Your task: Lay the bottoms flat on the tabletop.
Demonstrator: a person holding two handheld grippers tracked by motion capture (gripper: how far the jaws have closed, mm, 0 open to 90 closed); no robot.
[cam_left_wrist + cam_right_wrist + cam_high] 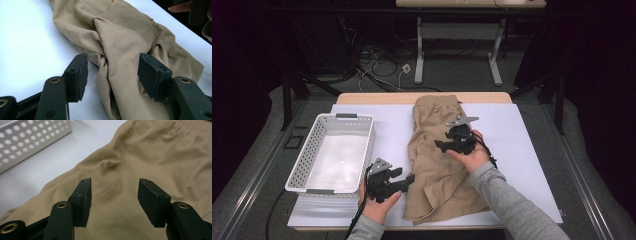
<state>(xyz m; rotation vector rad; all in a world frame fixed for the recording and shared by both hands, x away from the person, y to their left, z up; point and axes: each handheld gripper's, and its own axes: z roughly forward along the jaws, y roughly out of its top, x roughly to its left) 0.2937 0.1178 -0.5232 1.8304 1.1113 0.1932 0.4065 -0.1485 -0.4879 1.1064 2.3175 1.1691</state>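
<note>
Both forearms come in from the near edge in the high view. The left hand (379, 202) holds the left claw (404, 181) low and close to the body, pointing toward the right, a cable trailing back beside the wrist. Its jaws stand wide apart with nothing pinched between them. The right arm, in a grey sleeve (507, 200), reaches farther forward; the right hand (472, 155) holds the right claw (441, 145) pointing left, its jaws likewise spread wide.
</note>
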